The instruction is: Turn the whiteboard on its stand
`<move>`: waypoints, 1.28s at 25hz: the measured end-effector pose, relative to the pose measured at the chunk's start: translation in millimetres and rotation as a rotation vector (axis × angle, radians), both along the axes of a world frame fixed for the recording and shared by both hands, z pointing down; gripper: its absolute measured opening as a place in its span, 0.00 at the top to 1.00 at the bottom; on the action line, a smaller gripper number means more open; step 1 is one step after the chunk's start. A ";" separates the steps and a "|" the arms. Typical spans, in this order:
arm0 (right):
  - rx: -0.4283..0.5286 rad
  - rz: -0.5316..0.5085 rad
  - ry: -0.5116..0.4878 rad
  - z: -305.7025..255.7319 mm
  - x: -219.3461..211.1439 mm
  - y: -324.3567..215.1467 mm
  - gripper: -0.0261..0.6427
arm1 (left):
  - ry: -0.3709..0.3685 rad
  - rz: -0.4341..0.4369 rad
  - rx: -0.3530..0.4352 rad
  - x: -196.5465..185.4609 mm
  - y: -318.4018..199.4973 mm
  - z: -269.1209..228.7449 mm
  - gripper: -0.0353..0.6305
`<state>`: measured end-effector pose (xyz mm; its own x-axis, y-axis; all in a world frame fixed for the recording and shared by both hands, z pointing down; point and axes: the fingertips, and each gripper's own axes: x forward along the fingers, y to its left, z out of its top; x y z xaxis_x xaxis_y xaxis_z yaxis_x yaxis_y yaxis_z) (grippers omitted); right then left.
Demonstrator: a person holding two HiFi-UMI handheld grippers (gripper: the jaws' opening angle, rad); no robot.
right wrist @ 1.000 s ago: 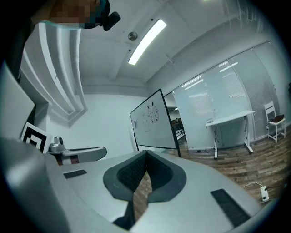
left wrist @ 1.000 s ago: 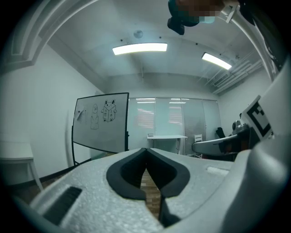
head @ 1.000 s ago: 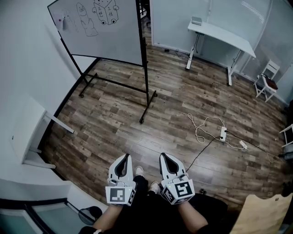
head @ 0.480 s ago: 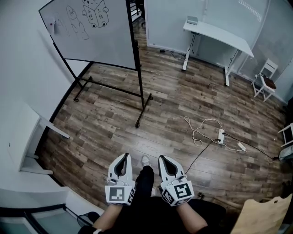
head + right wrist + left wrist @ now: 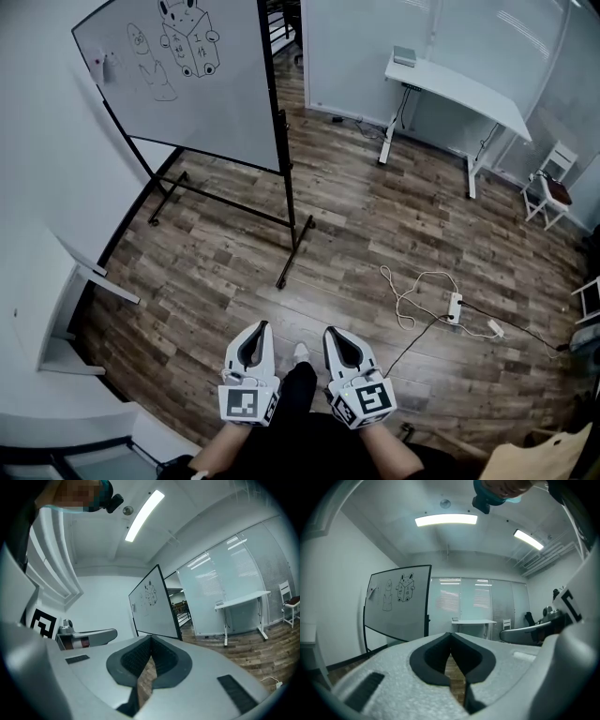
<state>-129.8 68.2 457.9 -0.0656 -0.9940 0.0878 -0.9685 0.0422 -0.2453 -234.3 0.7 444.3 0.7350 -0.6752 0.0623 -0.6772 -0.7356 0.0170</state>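
Your left hand-held gripper and right hand-held gripper are both pressed together on nothing. The smooth, black-framed whiteboard on its thin tubular stand stands well ahead by the left wall, with open wood-plank floor between.

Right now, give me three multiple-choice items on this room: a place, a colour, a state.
1. In the head view, the whiteboard stands:
A) upper left
B) lower right
C) bottom centre

2. Its frame is:
A) red
B) black
C) yellow

3. The left gripper and right gripper are:
A) both shut, empty
B) both wide open
C) shut on the whiteboard

Answers:
1 A, it fills the upper left corner.
2 B, black bars edge it.
3 A, each gripper view shows jaws meeting with nothing between.
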 end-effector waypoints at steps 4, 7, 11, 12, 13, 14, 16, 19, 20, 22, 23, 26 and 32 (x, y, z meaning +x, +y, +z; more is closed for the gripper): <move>-0.001 -0.020 0.013 -7.6 20.1 -57.7 0.95 | 0.019 -0.006 -0.004 23.6 -56.1 -8.1 0.93; -0.004 -0.043 0.025 -11.2 31.4 -102.9 0.95 | 0.037 -0.016 -0.008 37.1 -99.7 -12.3 0.93; -0.012 -0.065 0.032 -13.7 43.3 -156.0 0.95 | 0.045 -0.029 -0.010 50.5 -150.7 -15.0 0.93; -0.012 -0.071 0.035 -14.8 45.8 -167.3 0.95 | 0.046 -0.035 -0.008 52.5 -161.5 -16.6 0.93; -0.013 -0.079 0.037 -15.6 48.0 -177.4 0.95 | 0.046 -0.041 -0.007 54.0 -170.9 -18.4 0.93; -0.014 -0.087 0.038 -15.7 49.8 -186.3 0.95 | 0.045 -0.047 -0.007 55.0 -178.7 -19.8 0.93; -0.019 -0.103 0.040 -14.4 53.4 -202.9 0.95 | 0.056 -0.069 -0.017 55.7 -192.1 -20.9 0.93; -0.028 -0.128 0.041 -10.5 61.4 -228.4 0.95 | 0.068 -0.099 -0.019 59.7 -210.0 -23.5 0.93; -0.028 -0.137 0.041 -9.5 64.8 -237.1 0.95 | 0.067 -0.108 -0.017 62.0 -216.0 -23.6 0.93; -0.026 -0.154 0.041 -7.1 72.5 -254.3 0.95 | 0.064 -0.126 -0.018 67.9 -228.2 -21.6 0.93; -0.026 -0.164 0.040 -5.4 77.0 -262.9 0.95 | 0.062 -0.135 -0.019 71.8 -234.3 -20.0 0.93; -0.027 -0.208 0.040 0.3 92.1 -290.2 0.95 | 0.059 -0.173 -0.018 86.4 -253.4 -15.8 0.93; -0.022 -0.337 0.076 1.7 126.1 -345.1 0.95 | 0.065 -0.301 -0.013 118.8 -296.9 -13.4 0.93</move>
